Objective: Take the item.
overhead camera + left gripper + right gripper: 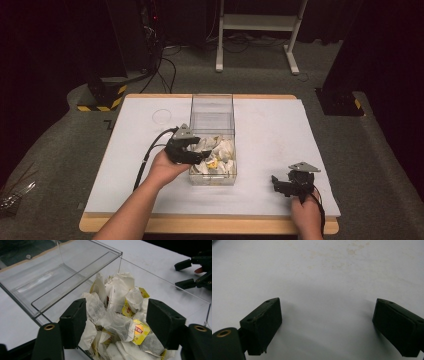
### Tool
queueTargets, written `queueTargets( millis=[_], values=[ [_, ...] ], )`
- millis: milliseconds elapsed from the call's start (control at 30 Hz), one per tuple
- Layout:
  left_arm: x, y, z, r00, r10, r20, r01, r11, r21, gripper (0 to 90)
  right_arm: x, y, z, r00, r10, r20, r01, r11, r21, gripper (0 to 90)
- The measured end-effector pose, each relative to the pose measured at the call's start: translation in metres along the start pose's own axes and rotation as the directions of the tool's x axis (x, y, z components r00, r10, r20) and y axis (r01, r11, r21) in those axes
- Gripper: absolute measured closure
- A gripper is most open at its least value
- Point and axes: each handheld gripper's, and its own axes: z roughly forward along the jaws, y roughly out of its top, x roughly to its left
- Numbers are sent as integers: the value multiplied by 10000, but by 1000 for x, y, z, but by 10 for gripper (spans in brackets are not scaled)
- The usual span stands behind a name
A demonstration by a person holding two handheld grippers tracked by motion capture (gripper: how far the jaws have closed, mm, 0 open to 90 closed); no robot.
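Tea bags (117, 312): a loose heap in the near end of the box, directly ahead of and between the left jaws, apparently the pick in hand.
Left gripper (192, 150): jaws spread wide over the heap, holding nothing; reaching in over the box's side, seemingly to bracket one bag.
Box (50, 287): clear plastic, far end bare beyond the jaws.
Right gripper (286, 184): well to the side on the table (324, 272), jaws wide and empty, likely parked clear.

White-topped table (270, 145), wood edge; clear plastic box (212, 117) at centre w/ tea bags (217, 152) in near end.
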Motion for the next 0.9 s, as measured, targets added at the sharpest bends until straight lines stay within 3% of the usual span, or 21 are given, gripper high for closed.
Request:
queueTargets(
  millis=[400,433,600,700,900],
  values=[
    [1,0,16,9999,151,-43,-147,9967,802,467,0,0,0,10000,20,4,-20,10000,3,88],
    [0,1,19,9993,366,-117,-352,9945,987,487,0,0,0,10000,22,2,-22,10000,4,88],
    [-2,4,23,9985,547,52,-549,9905,1263,585,0,0,0,10000,28,-5,-28,10000,2,88],
    [-3,7,27,9970,767,24,-760,9824,1707,606,0,0,0,10000,30,-7,-30,10000,1,88],
    [1,7,29,9982,565,186,-591,9785,1978,611,0,0,0,10000,29,-18,-29,10000,-1,88]
  ],
)
